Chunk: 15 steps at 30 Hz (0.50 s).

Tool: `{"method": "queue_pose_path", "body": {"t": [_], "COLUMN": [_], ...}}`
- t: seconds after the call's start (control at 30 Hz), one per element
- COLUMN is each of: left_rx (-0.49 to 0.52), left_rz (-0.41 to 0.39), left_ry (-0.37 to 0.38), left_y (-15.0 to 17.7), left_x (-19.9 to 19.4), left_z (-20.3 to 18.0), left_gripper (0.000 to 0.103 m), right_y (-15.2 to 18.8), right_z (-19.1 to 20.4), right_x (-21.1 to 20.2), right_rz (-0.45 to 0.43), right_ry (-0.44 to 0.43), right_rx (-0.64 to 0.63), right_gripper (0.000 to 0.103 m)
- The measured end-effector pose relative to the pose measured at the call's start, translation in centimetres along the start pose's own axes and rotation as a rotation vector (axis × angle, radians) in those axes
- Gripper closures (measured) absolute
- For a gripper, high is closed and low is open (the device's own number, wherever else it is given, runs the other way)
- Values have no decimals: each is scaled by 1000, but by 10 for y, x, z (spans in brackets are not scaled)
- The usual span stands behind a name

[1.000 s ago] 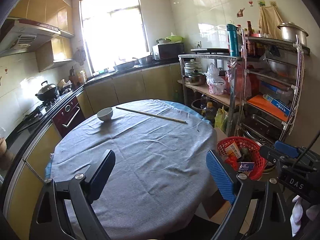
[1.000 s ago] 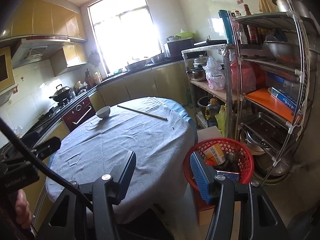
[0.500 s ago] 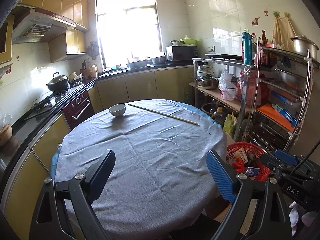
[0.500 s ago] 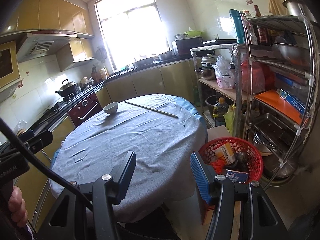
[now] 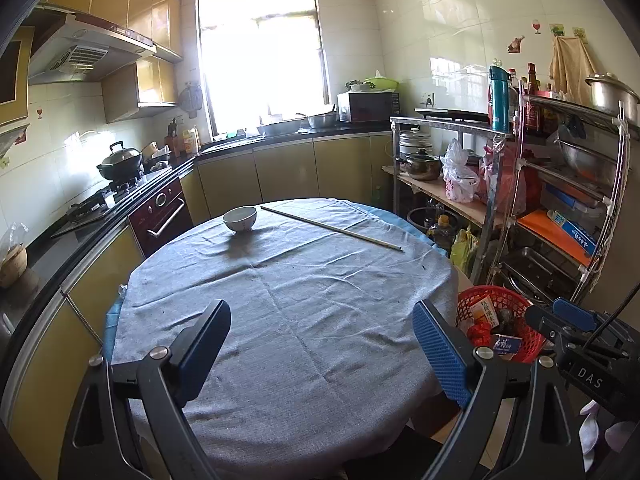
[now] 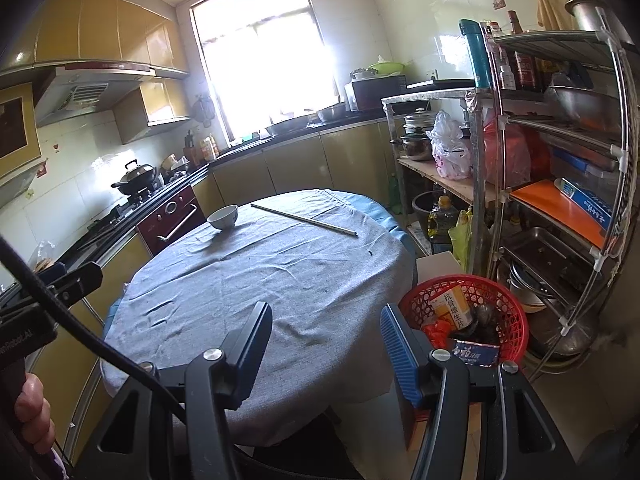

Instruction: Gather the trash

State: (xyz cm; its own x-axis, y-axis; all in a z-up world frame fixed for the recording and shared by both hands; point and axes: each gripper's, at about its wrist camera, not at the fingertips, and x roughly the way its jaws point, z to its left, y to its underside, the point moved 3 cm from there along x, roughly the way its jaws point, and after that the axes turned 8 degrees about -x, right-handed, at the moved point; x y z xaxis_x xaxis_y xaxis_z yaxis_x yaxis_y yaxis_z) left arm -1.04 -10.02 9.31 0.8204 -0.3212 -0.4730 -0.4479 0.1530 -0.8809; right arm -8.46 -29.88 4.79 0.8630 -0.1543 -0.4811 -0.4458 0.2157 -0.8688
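A red mesh basket (image 6: 516, 312) stands to the right of the round table and holds trash: a yellow-and-white carton (image 6: 452, 306), a blue-and-white packet (image 6: 474, 354) and red wrappers. It also shows in the left wrist view (image 5: 528, 344). My left gripper (image 5: 322, 346) is open and empty, held over the near part of the table. My right gripper (image 6: 326, 338) is open and empty, near the table's right edge, just left of the basket.
The round table (image 5: 280, 320) has a grey cloth, a white bowl (image 5: 239, 219) and a long thin stick (image 5: 332, 228) at the far side. A metal rack (image 6: 560, 160) with pots and bottles stands right. Counters and a stove (image 5: 116, 184) run along the left and back.
Both grippers have drawn back and tilted up a little, so the table and basket sit lower and farther in view. Both stay open and empty.
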Motion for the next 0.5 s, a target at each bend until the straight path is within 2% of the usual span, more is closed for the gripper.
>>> {"method": "queue_pose_path", "body": {"t": [0.5], "left_rx": [8], "left_rz": [6], "left_ry": [6], "left_y": [2], "left_x": [0], "left_z": [-1], "left_gripper": [11], "right_y": [0], "right_z": [0], "right_x": [-2], "right_rz": [-1], "right_ry": [6], "right_rx": [6], "right_gripper": [42]}}
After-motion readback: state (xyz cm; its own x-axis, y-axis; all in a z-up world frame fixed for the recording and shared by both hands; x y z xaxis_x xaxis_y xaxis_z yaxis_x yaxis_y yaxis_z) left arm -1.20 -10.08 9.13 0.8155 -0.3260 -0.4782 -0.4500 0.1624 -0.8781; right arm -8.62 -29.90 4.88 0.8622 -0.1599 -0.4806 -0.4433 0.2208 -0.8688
